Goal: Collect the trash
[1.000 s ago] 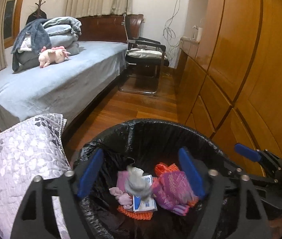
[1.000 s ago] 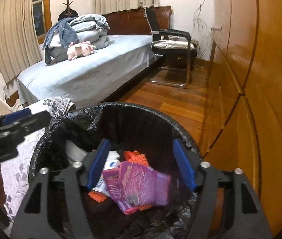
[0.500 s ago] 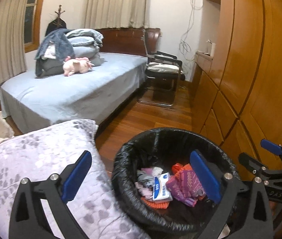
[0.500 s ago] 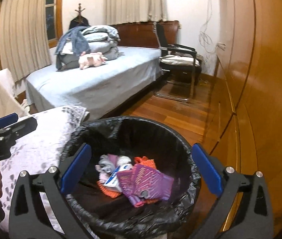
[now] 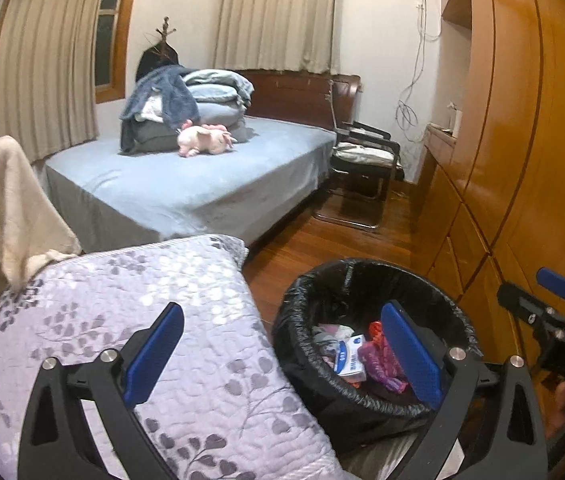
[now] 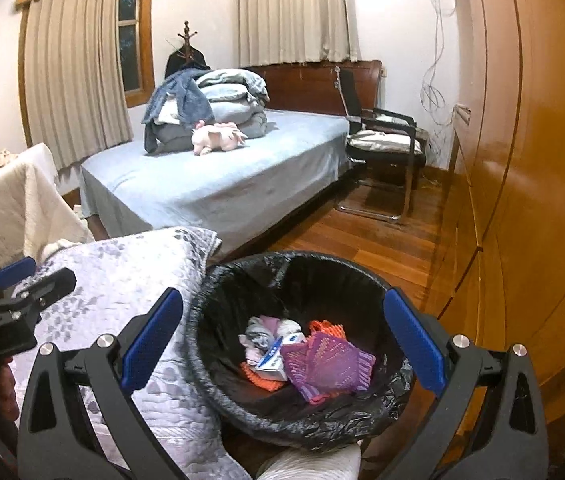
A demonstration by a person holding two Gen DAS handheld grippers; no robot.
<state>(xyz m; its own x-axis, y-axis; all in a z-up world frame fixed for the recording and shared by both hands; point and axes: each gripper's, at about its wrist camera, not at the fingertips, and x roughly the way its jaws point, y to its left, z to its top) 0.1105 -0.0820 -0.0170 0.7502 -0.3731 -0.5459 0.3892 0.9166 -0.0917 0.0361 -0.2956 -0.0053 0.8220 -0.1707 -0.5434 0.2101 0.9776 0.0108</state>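
Black liner film rings the trash bin [image 6: 314, 412], and inside it we see the collected trash: a purple mesh pouch [image 6: 328, 366], a small blue-and-white box [image 6: 272, 362], orange netting and pale crumpled scraps. Our left gripper [image 5: 280, 356] and right gripper [image 6: 282, 350] both have their fingers spread wide and released, with nothing between them.

We judge the main risk to be a low finger snagging the loose liner rim and dragging the bin over, spilling what is in it. A floral quilt [image 5: 130, 320] lies just beside the bin, and a careless sweep could catch it. Wooden wardrobe doors [image 6: 522, 200] crowd the other side. Bed [image 6: 218, 184] and chair [image 6: 386, 148] stand well apart.
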